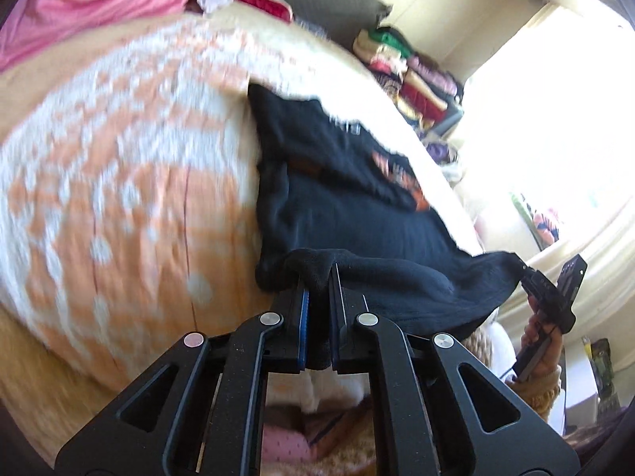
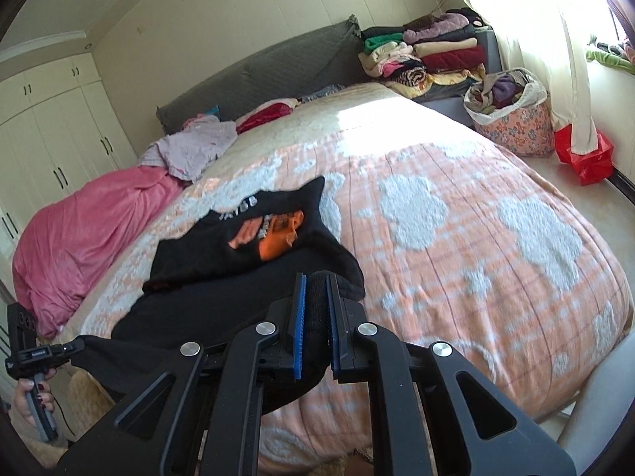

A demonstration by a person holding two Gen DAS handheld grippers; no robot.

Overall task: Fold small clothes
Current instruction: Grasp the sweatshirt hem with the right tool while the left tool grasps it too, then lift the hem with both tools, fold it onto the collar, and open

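A small black garment (image 1: pixel 357 214) (image 2: pixel 222 261) with an orange print lies on the bed near its front edge, partly folded over itself. My left gripper (image 1: pixel 319 273) is shut on one corner of its near hem, bunched between the pads. My right gripper (image 2: pixel 315 281) is shut on the other hem corner, with black cloth filling the gap between the blue pads. The hem hangs stretched between both grippers, lifted off the bed. Each wrist view shows the other gripper (image 1: pixel 551 297) (image 2: pixel 35 353) held by a hand at the far end of the cloth.
The bed (image 2: pixel 456 214) carries an orange and white blanket. A pink quilt (image 2: pixel 87 230) and loose clothes lie along its far left side. Stacked folded clothes (image 2: pixel 428 55), a floral basket (image 2: pixel 512 119) and a red bag (image 2: pixel 583 154) stand by the window.
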